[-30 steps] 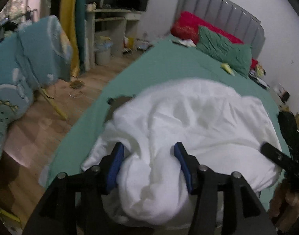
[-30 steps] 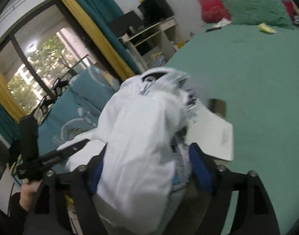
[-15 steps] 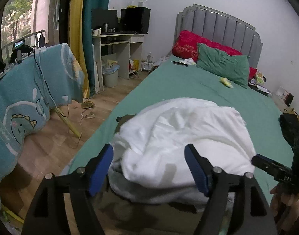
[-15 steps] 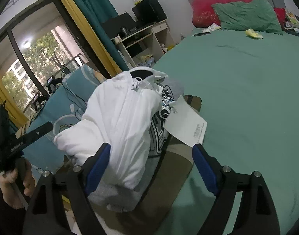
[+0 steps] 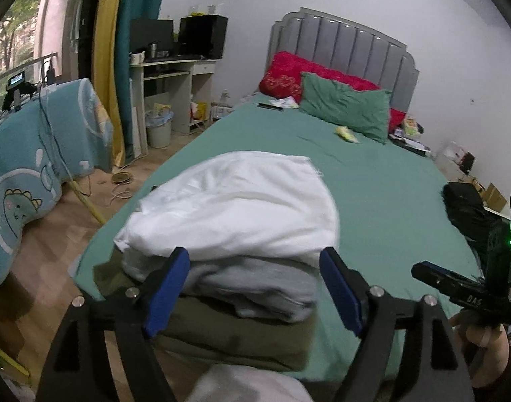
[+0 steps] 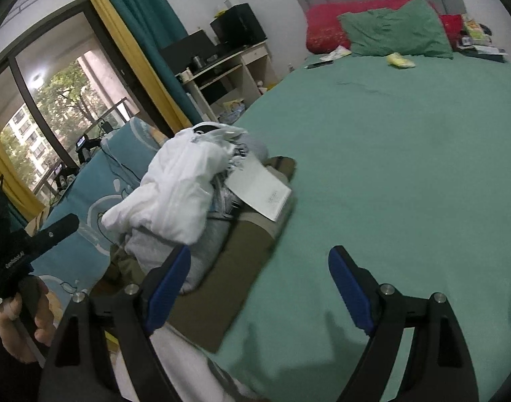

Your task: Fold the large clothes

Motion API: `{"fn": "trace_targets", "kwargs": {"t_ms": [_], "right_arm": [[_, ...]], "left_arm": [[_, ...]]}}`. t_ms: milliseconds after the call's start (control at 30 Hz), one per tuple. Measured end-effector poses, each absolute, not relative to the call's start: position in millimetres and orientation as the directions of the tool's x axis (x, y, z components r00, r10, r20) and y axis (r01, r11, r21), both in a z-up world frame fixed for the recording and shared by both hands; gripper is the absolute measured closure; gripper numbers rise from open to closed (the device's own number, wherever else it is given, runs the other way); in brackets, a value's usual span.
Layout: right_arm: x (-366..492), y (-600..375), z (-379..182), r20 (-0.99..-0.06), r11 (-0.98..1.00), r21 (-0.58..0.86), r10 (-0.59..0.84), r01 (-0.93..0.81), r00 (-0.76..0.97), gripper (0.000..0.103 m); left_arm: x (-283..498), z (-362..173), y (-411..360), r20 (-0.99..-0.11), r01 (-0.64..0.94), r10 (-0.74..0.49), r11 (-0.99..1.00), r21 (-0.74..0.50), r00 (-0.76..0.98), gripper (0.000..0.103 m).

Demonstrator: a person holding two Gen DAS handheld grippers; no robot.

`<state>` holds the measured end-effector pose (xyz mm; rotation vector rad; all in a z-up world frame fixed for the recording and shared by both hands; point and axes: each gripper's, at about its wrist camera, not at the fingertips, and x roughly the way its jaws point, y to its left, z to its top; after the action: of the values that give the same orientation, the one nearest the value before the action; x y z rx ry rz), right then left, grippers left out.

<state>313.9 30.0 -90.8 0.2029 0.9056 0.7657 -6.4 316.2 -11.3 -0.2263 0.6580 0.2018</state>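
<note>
Looking along my left hand-held gripper (image 5: 255,289), I see its blue pads spread wide apart with nothing between them, hovering just short of a stack of clothes at the near corner of the bed (image 5: 372,181). The white garment (image 5: 235,207) lies on top, folded into a rounded bundle. Under it sits a pale grey garment (image 5: 255,284), and under that an olive-brown garment (image 5: 235,338), flat against the green sheet. At the right edge of this view my other hand (image 5: 483,345) grips the handle of the right tool. Farther up the bed a green pillow (image 5: 345,107) leans on a red pillow (image 5: 289,73) before the grey headboard (image 5: 342,43). A desk (image 5: 168,77) stands by the wall to the left, with a blue dinosaur-print blanket (image 5: 30,167) draped nearer to me.

From my right hand-held gripper (image 6: 258,289), the fingers are likewise held apart and grip nothing; bare green sheet fills most of the gap. The stack lies ahead and to the left, at the bed's edge: the white garment (image 6: 178,187) is bunched on top, the grey garment (image 6: 175,251) shows beneath it, and the olive-brown layer (image 6: 235,268) spreads widest. A white paper tag (image 6: 260,191) rests against the right side of the pile. My left hand (image 6: 20,318) shows at the lower left, holding its tool. Beyond are the window (image 6: 54,100) and the desk (image 6: 235,63)
</note>
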Motion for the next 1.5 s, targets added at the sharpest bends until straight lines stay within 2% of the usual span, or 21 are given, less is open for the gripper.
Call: {"fn": "trace_targets", "kwargs": {"t_ms": [400, 800, 867, 933, 1067, 1133, 1267, 1500], "right_arm": [[277.0, -89.2, -74.7, -0.651, 0.803, 0.424, 0.592, -0.42, 0.475, 0.02], [249.4, -191.7, -29.2, -0.632, 0.887, 0.353, 0.46, -0.297, 0.624, 0.019], [244.8, -205.7, -18.0, -0.618, 0.898, 0.336, 0.438, -0.284, 0.653, 0.016], [238.8, -218.3, -5.9, -0.601, 0.908, 0.314, 0.415, -0.276, 0.683, 0.01], [224.3, -240.1, 19.6, -0.561, 0.925, 0.272, 0.376, -0.265, 0.738, 0.005], [217.0, -248.9, 33.1, -0.536, 0.932, 0.254, 0.359, -0.26, 0.764, 0.001], [200.5, -260.3, 59.8, -0.482, 0.946, 0.199, 0.321, -0.255, 0.815, 0.001], [159.9, -272.2, 108.8, -0.333, 0.959, 0.142, 0.279, -0.245, 0.901, 0.001]], "left_arm": [[-15.7, 8.9, 220.4, -0.618, -0.163, 0.027, 0.973, -0.165, 0.786, 0.021], [-36.1, 47.1, 143.5, -0.551, -0.081, 0.02, 0.993, -0.087, 0.835, 0.018], [-41.0, 57.3, 136.3, -0.527, -0.077, 0.024, 0.994, -0.079, 0.849, 0.012], [-47.9, 69.6, 130.1, -0.492, -0.072, 0.027, 0.995, -0.071, 0.87, 0.01], [-62.6, 94.5, 122.2, -0.411, -0.088, 0.053, 0.994, -0.065, 0.91, 0.002], [-70.7, 106.7, 119.0, -0.363, -0.098, 0.067, 0.993, -0.066, 0.929, 0.001], [-83.1, 126.3, 111.5, -0.288, -0.106, 0.084, 0.993, -0.061, 0.954, 0.0], [-97.3, 145.4, 98.8, -0.229, -0.116, 0.108, 0.993, -0.024, 0.967, 0.0]]}}
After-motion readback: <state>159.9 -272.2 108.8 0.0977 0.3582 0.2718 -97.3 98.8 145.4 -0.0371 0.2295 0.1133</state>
